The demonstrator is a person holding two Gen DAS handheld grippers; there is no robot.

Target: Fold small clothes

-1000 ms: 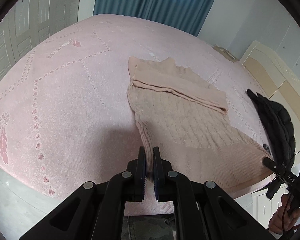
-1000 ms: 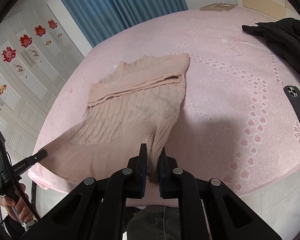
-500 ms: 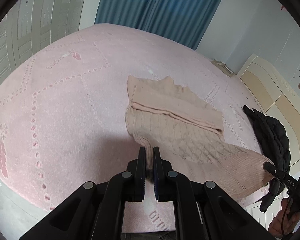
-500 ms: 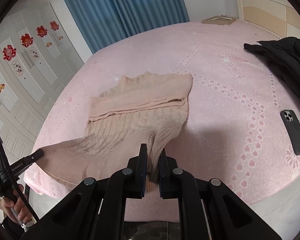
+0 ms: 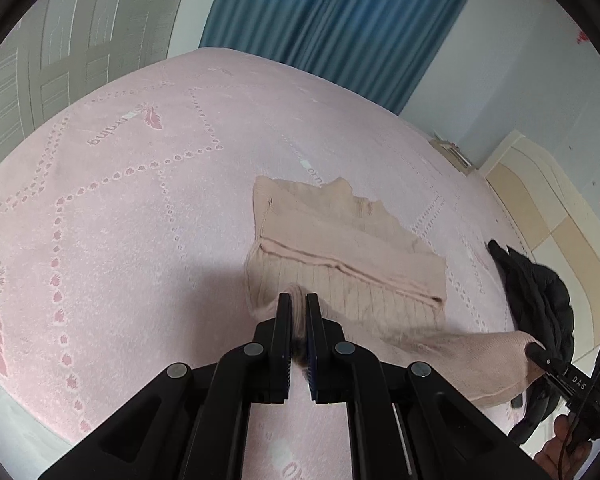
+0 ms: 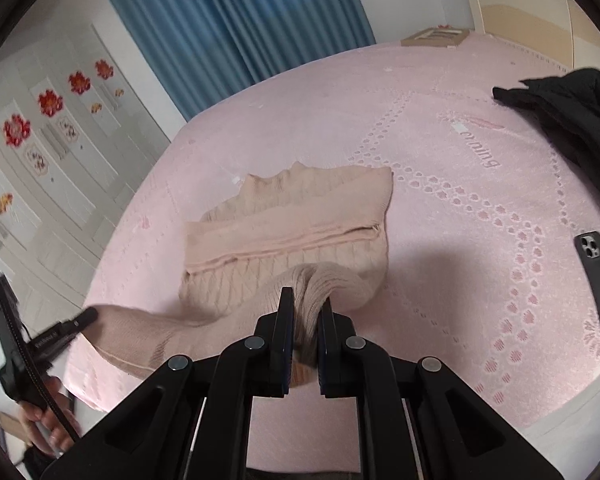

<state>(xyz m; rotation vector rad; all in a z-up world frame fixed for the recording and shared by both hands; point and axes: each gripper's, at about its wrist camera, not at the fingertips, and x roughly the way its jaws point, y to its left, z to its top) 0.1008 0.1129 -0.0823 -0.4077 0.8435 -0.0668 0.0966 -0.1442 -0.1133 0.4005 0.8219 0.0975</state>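
My sweater [image 5: 340, 240] is a beige cable-knit with a short ribbed collar. It lies on the pink bed [image 5: 120, 200], near the edge closest to me, collar toward the far edge. A plain band is folded flat across its middle. The hem is lifted off the bed at both corners, stretched taut between them.

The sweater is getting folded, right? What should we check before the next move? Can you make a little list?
1. Left gripper shut on the sweater hem: ok.
2. Right gripper shut on the hem: ok.
3. Hem lifted clear of the bed: ok.
4. Top part lying flat, ready to fold onto: ok.
5. Phone and black jacket out of the way: ok.
6. Hem stretched evenly between both grippers: cannot tell.
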